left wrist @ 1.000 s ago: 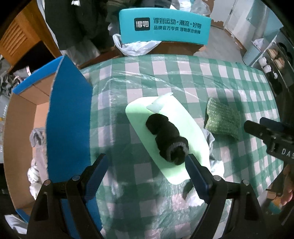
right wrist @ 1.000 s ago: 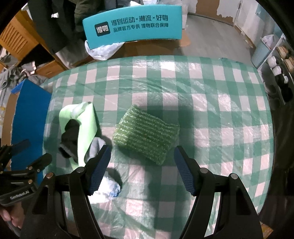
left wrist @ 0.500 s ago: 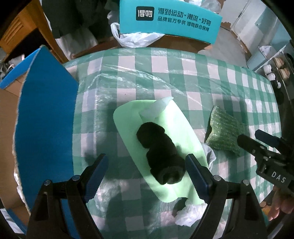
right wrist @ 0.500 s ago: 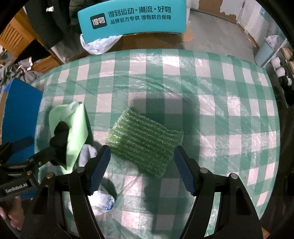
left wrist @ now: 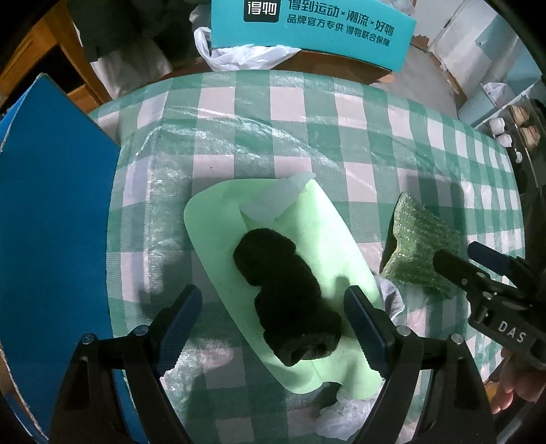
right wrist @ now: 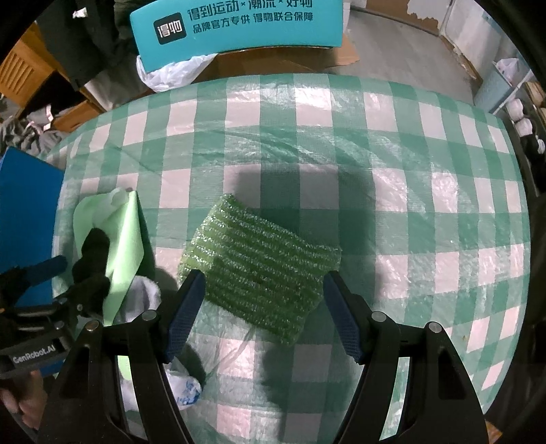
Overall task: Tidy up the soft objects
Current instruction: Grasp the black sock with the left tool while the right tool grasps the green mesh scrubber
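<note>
Lowered since a second ago: both claws closer to the worktop point(right wrist: 409, 191), each item larger in its view. Left claw point(left wrist: 273, 317) pointing down, jaws apart, straddling the rolled black sock point(left wrist: 286, 300) without touching. Sock lying on a pale green foam sheet point(left wrist: 211, 218), with a translucent scrap at the sheet's far end. Right claw point(right wrist: 262, 307) also spread wide, pads either side of the green mesh scrubber pad point(right wrist: 259, 266), near edge of the pad between them, no clear contact. Scrubber flat on the worktop, just right of the foam sheet, apart from it. Worktop covered in green-and-white checked cloth under wrinkled clear plastic film. Grey cloth point(left wrist: 392, 300) and crumpled white plastic point(left wrist: 341, 420) tucked under the sheet's near end. Blue cardboard flap point(left wrist: 54, 222) along the left edge. Beyond: teal box with printed Chinese text point(left wrist: 307, 30), white plastic bag point(left wrist: 245, 54), wooden furniture point(right wrist: 24, 71), grey floor.
</note>
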Demonstrator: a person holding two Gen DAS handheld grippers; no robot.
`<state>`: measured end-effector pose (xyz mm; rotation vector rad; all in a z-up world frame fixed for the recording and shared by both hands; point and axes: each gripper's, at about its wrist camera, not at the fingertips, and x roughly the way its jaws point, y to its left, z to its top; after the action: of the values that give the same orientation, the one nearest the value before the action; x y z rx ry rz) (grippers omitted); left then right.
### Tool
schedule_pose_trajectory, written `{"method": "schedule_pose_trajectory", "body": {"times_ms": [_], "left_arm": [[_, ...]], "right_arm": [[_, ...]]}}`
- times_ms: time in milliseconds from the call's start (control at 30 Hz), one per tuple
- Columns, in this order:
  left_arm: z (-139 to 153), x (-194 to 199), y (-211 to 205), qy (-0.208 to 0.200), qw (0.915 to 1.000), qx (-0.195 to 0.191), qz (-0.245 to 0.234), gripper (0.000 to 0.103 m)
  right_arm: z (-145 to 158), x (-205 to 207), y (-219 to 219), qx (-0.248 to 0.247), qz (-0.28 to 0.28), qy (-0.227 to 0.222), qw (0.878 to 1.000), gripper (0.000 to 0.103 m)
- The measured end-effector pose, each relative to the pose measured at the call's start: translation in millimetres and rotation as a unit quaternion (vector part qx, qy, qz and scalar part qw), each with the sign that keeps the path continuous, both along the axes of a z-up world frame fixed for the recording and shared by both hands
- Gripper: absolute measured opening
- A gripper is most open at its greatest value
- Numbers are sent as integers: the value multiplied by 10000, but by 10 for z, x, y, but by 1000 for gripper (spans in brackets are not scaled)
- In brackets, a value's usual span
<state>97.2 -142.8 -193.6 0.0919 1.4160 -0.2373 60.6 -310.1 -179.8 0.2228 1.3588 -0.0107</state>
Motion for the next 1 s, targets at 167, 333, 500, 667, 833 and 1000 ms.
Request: {"method": "schedule_pose_trajectory", "body": {"times_ms": [167, 333, 500, 667, 833, 1000], "left_arm": [[-6, -17, 31, -4, 10000, -78, -28, 72], [-12, -50, 0, -28, 9997, -143, -193, 56], [-11, -59, -9, -16, 9994, -192, -281, 47], [-12, -61, 23, 19, 9995, -193, -259, 57], [-39, 3, 110, 163, 9996, -245, -31, 73], [-62, 22, 183, 267, 9988, -400, 126, 73]], "right_arm": [[-74, 28, 24, -29, 48, 34, 10000, 71], [-154, 44, 74, -157, 129, 68, 9998, 72], [-226, 51, 134, -370, 265, 90, 9989, 72], [-263, 9, 215, -624, 468, 56, 9969, 72], [-272, -41, 279, -623, 535, 59, 9966, 63], [-250, -55, 268, -589, 530, 105, 9968, 19]]}}
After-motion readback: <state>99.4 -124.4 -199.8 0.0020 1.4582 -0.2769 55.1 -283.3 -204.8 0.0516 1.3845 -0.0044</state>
